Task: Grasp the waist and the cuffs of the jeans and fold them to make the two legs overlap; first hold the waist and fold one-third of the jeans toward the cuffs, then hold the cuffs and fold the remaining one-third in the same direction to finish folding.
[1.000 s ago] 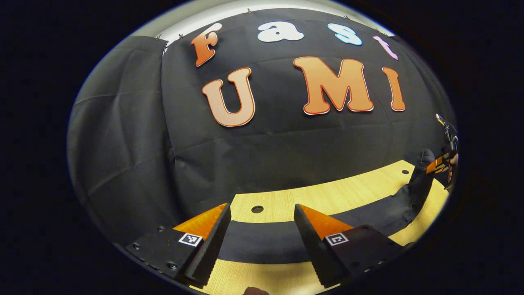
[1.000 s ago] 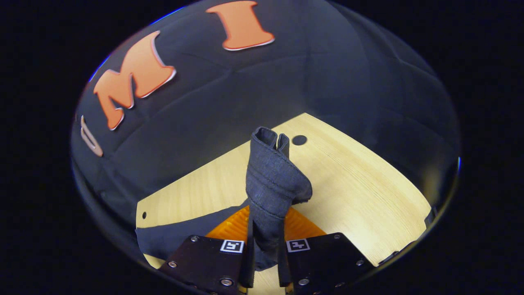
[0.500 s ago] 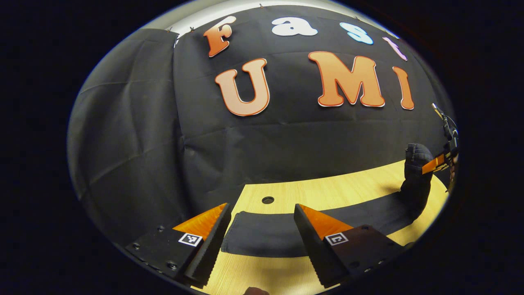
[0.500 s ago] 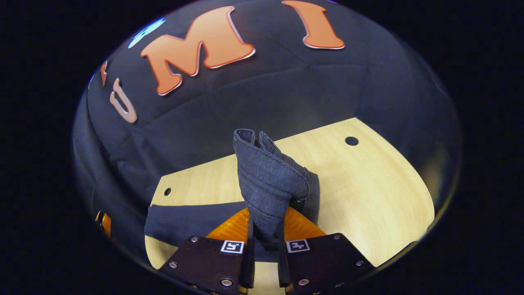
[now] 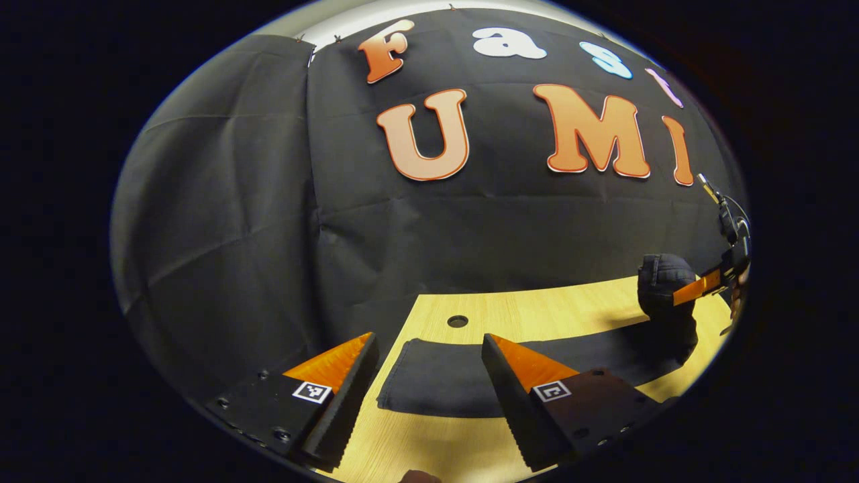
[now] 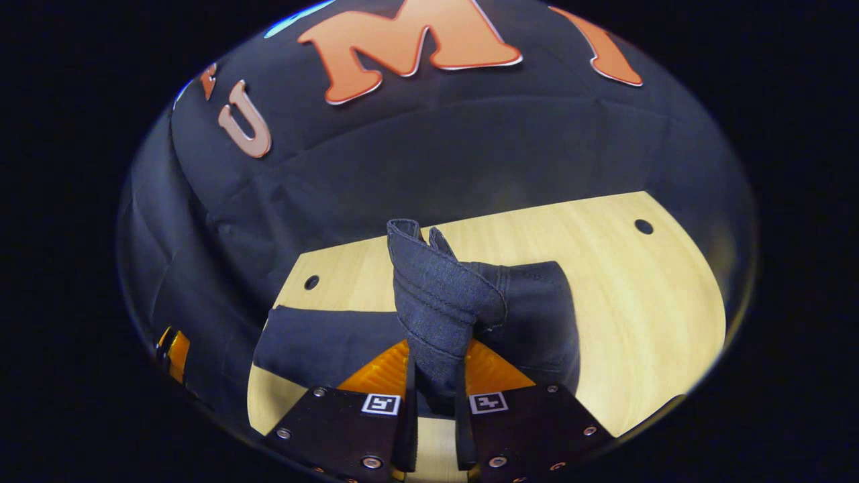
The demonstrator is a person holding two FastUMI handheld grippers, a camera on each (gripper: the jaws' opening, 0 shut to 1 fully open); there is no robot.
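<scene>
Two grippers: both are in use over one table (image 6: pixel 631 315), which is light wood with small round holes.
Left gripper (image 5: pixel 429 382): its fingers are spread wide apart and they hold nothing; they hover above the near edge of the table.
Right gripper (image 6: pixel 435 402): its fingers are pressed together on a bunched end of the jeans (image 6: pixel 436 302), and the denim stands up between them as a thick roll.
Right gripper, seen from the left: it is far to the right of the left gripper's fingers (image 5: pixel 701 290), with a dark lump of denim held at its tip.
Jeans, left gripper view: a flat dark strip (image 5: pixel 443 379) lies on the table just ahead of the spread fingers and runs away to the right, toward the raised lump.
Jeans, right gripper view: from the pinched roll one part drops to the right and lies in a rounded heap; another part goes flat to the left, ahead of the left finger.
Free end: the flat end of the strip shows between the left gripper's fingers, near a hole (image 5: pixel 458 321) in the table; the fingers do not touch it.
Which end is pinched: I cannot tell if it is the waist or the cuffs, though double stitched seams show on the roll.
Wall (image 5: pixel 235 235): black cloth stands behind the table.
</scene>
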